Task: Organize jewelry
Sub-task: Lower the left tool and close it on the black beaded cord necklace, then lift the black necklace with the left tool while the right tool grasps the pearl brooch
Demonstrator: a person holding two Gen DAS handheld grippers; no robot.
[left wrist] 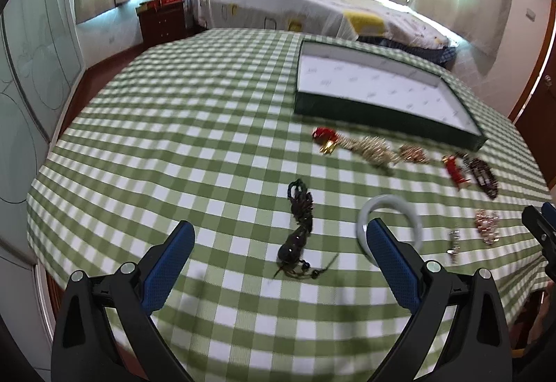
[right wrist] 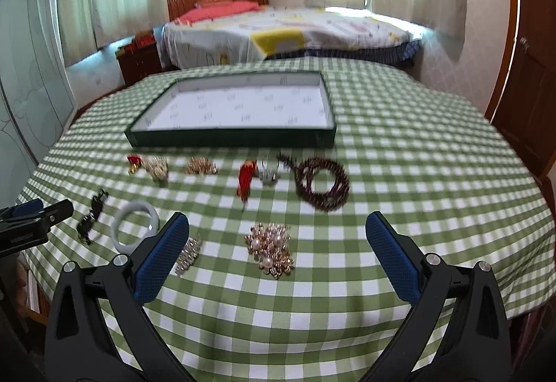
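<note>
A shallow dark green tray [right wrist: 229, 138] [left wrist: 382, 111] with a white lining lies empty at the back of the checked table. Loose jewelry lies in front of it: a dark beaded necklace [left wrist: 299, 229] [right wrist: 92, 215], a pale bangle [left wrist: 391, 204] [right wrist: 135, 220], a dark red bead bracelet [right wrist: 321, 185], a pearl and gold cluster [right wrist: 269, 250], a red tassel piece [right wrist: 246, 178] and gold pieces [right wrist: 201, 167]. My left gripper [left wrist: 281, 234] hangs open over the dark necklace. My right gripper [right wrist: 278, 225] hangs open over the pearl cluster. Neither holds anything.
The round table wears a green and white checked cloth [left wrist: 194, 124]. A bed [right wrist: 295, 27] and a wooden nightstand [left wrist: 161, 22] stand behind it. A small silver chain piece [right wrist: 187, 255] lies by my right gripper's left finger. The left gripper [right wrist: 31, 218] shows at the right view's left edge.
</note>
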